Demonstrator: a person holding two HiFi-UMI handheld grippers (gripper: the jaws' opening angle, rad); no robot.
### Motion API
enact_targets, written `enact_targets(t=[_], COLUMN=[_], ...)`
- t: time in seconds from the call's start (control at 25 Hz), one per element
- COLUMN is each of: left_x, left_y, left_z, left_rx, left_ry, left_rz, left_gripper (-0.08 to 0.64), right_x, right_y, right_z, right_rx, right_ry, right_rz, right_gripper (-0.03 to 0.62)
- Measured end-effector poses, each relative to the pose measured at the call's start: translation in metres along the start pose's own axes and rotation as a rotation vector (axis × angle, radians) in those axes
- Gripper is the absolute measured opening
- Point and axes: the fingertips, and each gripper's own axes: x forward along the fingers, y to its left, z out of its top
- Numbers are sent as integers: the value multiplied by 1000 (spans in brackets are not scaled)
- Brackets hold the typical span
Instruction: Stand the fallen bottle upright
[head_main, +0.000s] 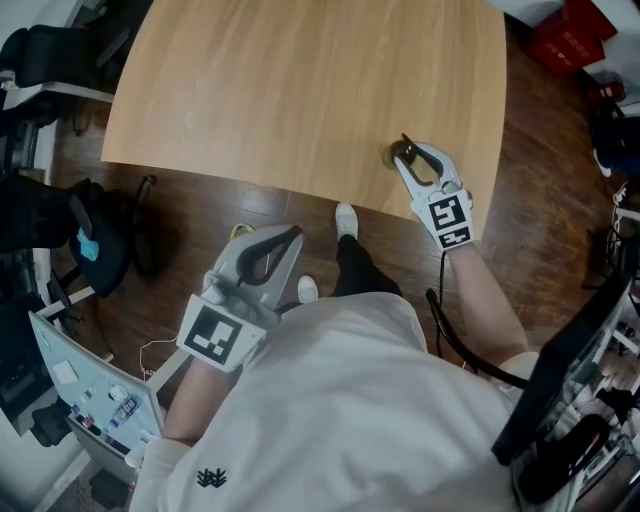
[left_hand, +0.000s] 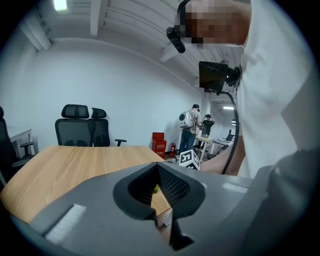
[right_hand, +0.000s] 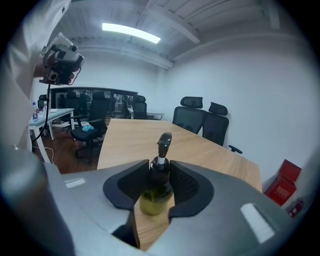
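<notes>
A small dark glass bottle (right_hand: 163, 145) with yellow-green liquid and a black stopper stands upright near the front right edge of the wooden table (head_main: 300, 90). My right gripper (right_hand: 160, 169) is shut on its neck, one pad on each side. In the head view the bottle (head_main: 403, 153) shows only as a dark top between the tips of the right gripper (head_main: 408, 162). My left gripper (head_main: 293, 238) hangs shut and holds nothing, off the table's front edge above the floor. In its own view the left gripper (left_hand: 158, 167) points across the table.
Black office chairs (right_hand: 205, 125) stand along the table's far side, another chair (head_main: 95, 240) at the left. Red boxes (head_main: 565, 40) sit on the floor at the far right. A desk with equipment (head_main: 580, 420) is close on my right. People (left_hand: 192, 127) stand far off.
</notes>
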Motion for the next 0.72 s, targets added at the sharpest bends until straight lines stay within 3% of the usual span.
enact_targets(t=[0.04, 0.12, 0.24, 0.4, 0.52, 0.72], left_x=[-2, -16, -53, -103, -146, -201], left_y=[-2, -6, -16, -33, -57, -87], left_z=[1, 0, -11, -34, -42, -66], left_rx=[4, 14, 40, 85, 106, 161], left_ry=[-10, -35, -66, -97, -123, -100], left_rz=[1, 0, -3, -15, -55, -121], left_gripper=[0, 0, 0, 0, 0, 0], right_x=[2, 1, -25, -83, -145, -236], right_y=[-5, -11, -5, 36, 86, 193], right_z=[-3, -2, 11, 26, 43, 62], right_rx=[6, 23, 43, 81, 143, 251], right_ry=[17, 41, 27, 8, -15, -47], right_rz=[-2, -24, -104, -171, -215, -177], right_gripper=[126, 265, 264, 258, 258, 258])
